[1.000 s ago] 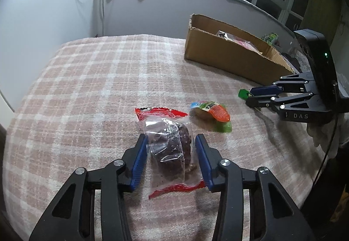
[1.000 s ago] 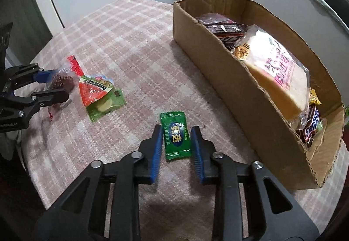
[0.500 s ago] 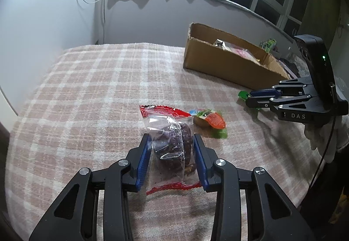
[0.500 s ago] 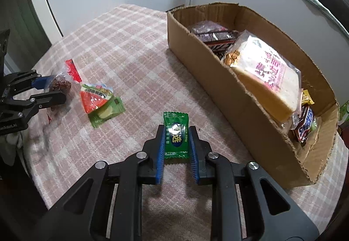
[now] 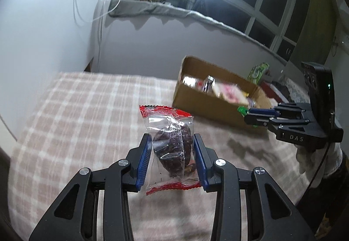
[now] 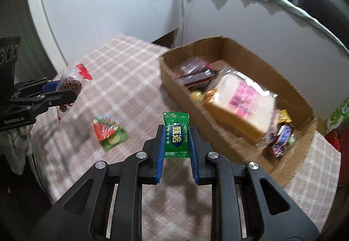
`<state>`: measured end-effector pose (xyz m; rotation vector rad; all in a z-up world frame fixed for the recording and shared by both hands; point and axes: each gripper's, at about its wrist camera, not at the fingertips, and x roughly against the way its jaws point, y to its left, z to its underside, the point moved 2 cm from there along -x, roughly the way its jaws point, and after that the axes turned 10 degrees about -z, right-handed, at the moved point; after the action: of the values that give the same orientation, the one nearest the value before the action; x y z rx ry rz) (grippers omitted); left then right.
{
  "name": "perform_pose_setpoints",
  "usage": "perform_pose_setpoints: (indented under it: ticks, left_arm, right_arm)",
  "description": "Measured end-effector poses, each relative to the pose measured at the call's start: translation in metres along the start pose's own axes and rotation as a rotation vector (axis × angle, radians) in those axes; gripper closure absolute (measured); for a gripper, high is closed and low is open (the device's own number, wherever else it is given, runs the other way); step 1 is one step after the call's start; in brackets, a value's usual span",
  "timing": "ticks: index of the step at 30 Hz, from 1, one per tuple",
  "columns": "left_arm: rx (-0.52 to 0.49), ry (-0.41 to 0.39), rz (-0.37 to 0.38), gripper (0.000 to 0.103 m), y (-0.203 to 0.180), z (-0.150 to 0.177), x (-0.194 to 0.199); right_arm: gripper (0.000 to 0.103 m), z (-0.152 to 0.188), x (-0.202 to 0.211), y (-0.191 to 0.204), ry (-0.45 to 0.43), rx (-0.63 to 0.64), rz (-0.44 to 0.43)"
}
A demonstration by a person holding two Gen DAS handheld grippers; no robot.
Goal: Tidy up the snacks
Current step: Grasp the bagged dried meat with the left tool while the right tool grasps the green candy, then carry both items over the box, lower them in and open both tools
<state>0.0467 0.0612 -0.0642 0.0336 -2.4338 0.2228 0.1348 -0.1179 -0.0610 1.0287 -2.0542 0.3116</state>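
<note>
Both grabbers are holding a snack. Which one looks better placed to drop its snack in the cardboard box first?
Probably the right gripper: its green candy hangs beside the cardboard box. The left gripper, with its clear-wrapped cake, sits farther away.

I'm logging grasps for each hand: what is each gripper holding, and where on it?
Left gripper: clear red-ended snack packet, pinched across its bulging middle. Right gripper: green candy packet, gripped by its two long side edges.

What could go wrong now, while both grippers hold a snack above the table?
1. The left gripper grips the clear cake packet by its slippery film; it might slide out.
2. The cardboard box is already crowded by the bread pack, so the green candy in the right gripper may bounce out.
3. The watermelon-print packet remains on the tablecloth and could be forgotten.
</note>
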Motion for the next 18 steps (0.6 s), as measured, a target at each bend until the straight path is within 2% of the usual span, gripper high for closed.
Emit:
perform_pose_setpoints:
  ticks: [7, 18]
  left_arm:
    - [-0.015, -0.038, 0.000, 0.067, -0.019, -0.036, -0.010]
    - [-0.067, -0.060, 0.005, 0.067, -0.055, -0.093, -0.050]
  right_arm:
    - [0.082, -0.012, 0.016, -0.024, -0.053, -0.051, 0.032]
    - [0.082, -0.032, 0.020, -0.070, -0.092, -0.126, 0.114]
